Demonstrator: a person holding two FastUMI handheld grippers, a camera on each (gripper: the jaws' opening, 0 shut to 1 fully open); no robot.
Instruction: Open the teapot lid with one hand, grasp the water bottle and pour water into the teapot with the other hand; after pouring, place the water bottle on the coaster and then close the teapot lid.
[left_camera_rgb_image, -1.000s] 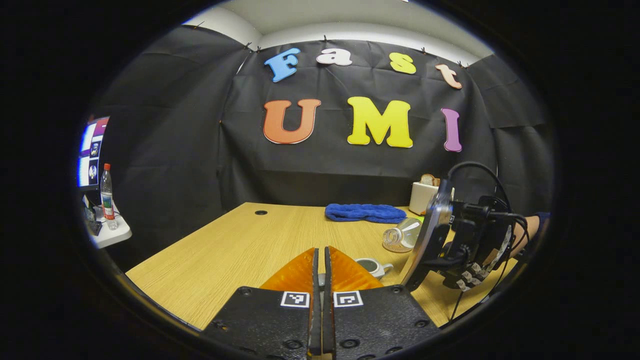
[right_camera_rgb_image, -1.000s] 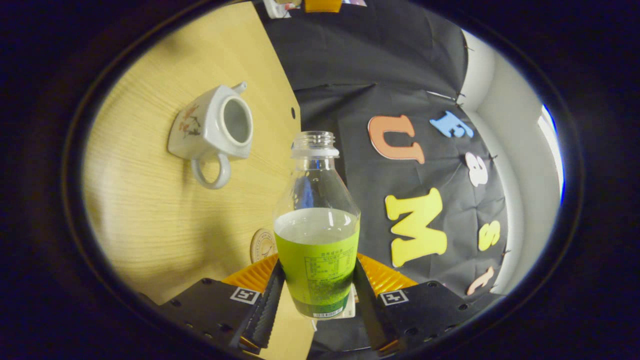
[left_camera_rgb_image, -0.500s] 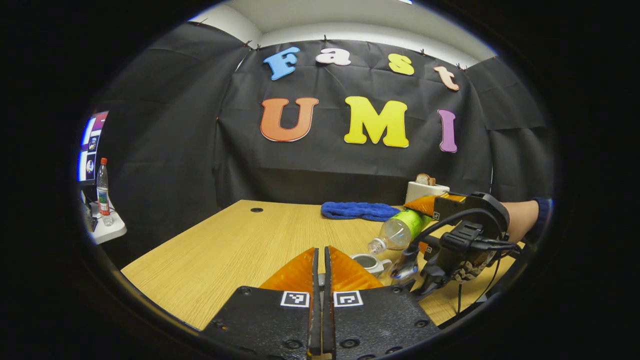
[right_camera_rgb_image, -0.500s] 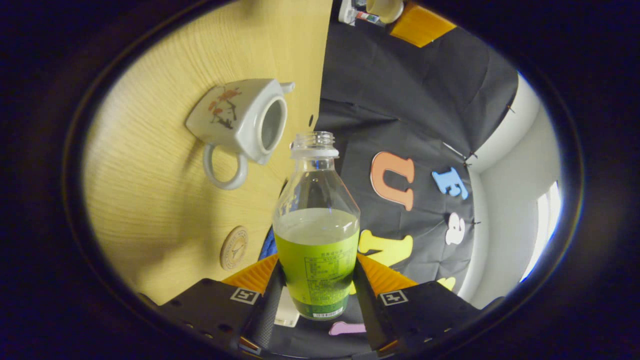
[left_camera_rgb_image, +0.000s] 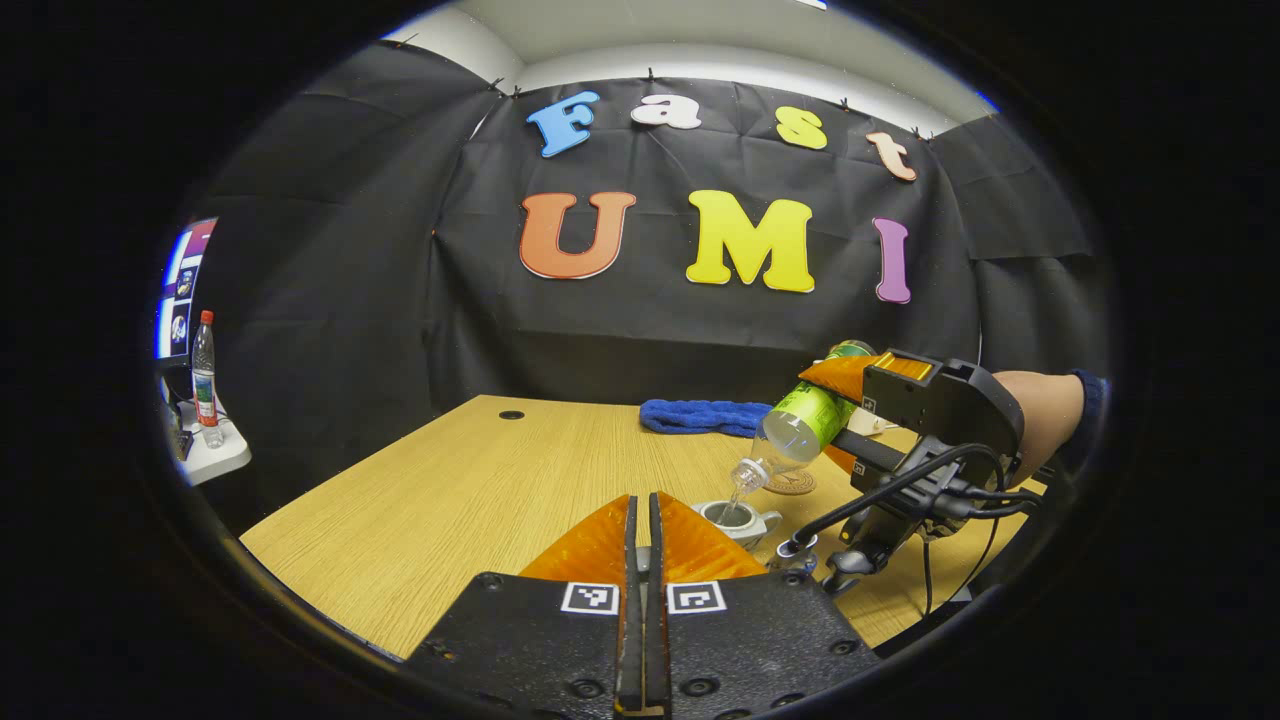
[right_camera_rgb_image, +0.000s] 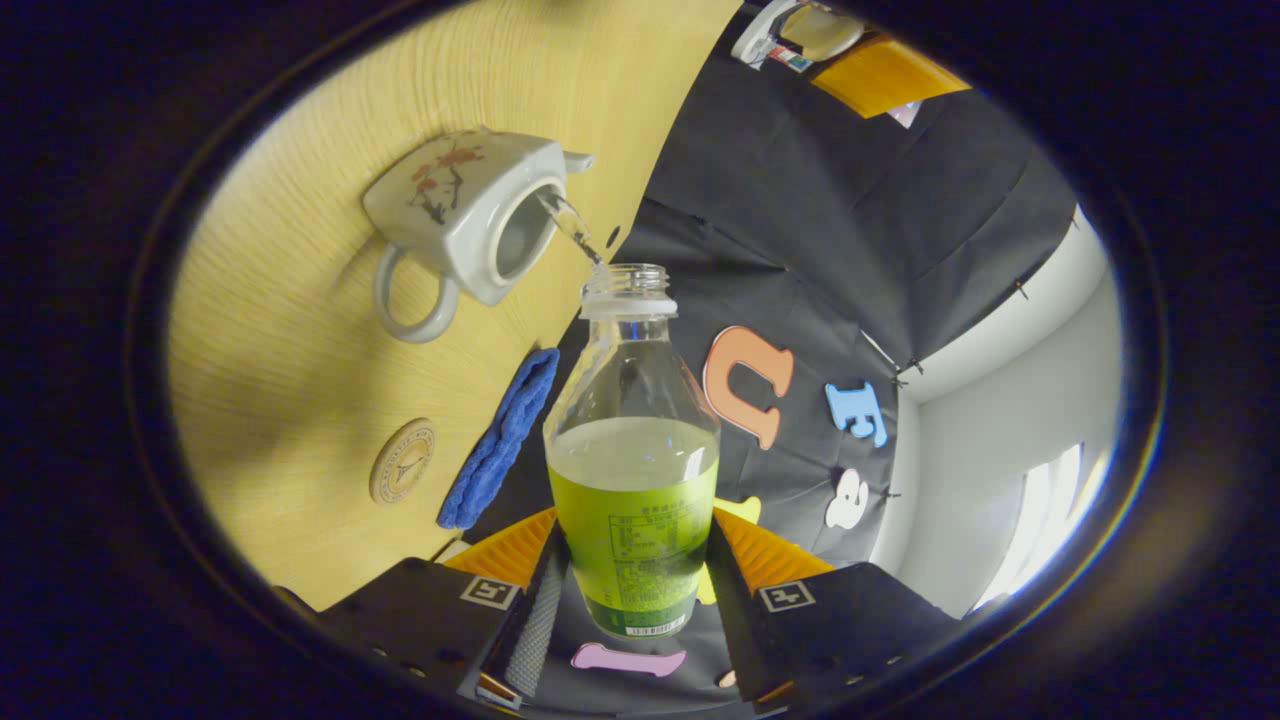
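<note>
Green-labelled water bottle (right_camera_rgb_image: 633, 470) is pinched between both fingers of the right gripper (right_camera_rgb_image: 632, 590) at lower centre of the right gripper view, tilted (cap off) with a thin stream entering the open white teapot (right_camera_rgb_image: 468, 225) at upper left. Round coaster (right_camera_rgb_image: 402, 461) lies on the wooden table (right_camera_rgb_image: 300, 400) at lower left, beside a blue cloth (right_camera_rgb_image: 498, 440). Left gripper (left_camera_rgb_image: 642, 560), bottom centre of the left gripper view, has its jaws pressed together; what they pinch cannot be told.

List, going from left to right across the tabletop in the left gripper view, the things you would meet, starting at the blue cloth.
blue cloth → teapot → water bottle → right gripper
</note>
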